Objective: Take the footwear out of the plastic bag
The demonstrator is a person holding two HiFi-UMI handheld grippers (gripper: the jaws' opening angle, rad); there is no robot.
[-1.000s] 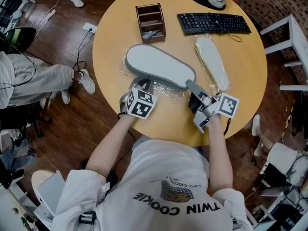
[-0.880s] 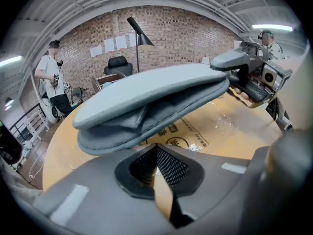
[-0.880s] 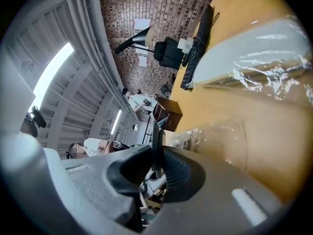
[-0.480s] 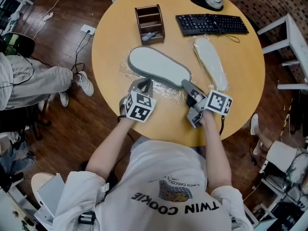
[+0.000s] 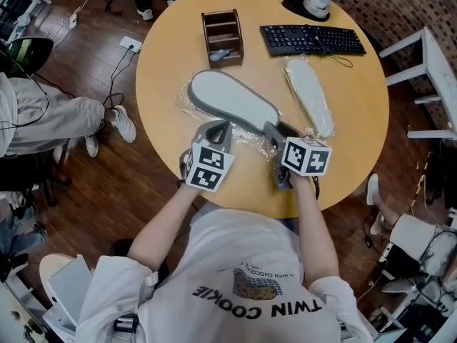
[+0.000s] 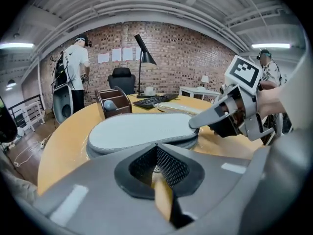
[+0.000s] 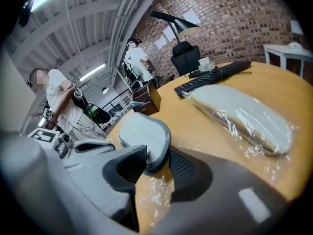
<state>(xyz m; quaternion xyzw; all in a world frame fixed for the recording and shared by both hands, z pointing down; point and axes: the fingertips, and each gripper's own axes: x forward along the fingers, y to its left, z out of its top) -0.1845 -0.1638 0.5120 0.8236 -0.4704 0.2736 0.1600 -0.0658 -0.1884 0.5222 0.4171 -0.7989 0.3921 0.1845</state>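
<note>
Ahead of the left fingers (image 5: 216, 128) the way is barred by the grey slipper (image 5: 232, 102). Right of the right fingers (image 5: 272, 130) a wrapped slipper (image 5: 308, 95) is found; bare table (image 5: 271, 73) is left between the two.

White short-sleeve T-shirt (image 5: 250, 259) lower centre, cookie graphic, lettering probably "TWIN COOKIE". Grey left tongs (image 5: 216, 128) and right tongs (image 5: 277, 131), black pads (image 6: 171, 166), black-white marker cubes (image 5: 208, 167).

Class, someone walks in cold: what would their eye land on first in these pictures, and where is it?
The big grey slipper, lying on crumpled clear plastic mid-table. Its near end sits between the right gripper's jaws, which have just been opening. Right of it lies a second slipper, still wrapped.
</note>
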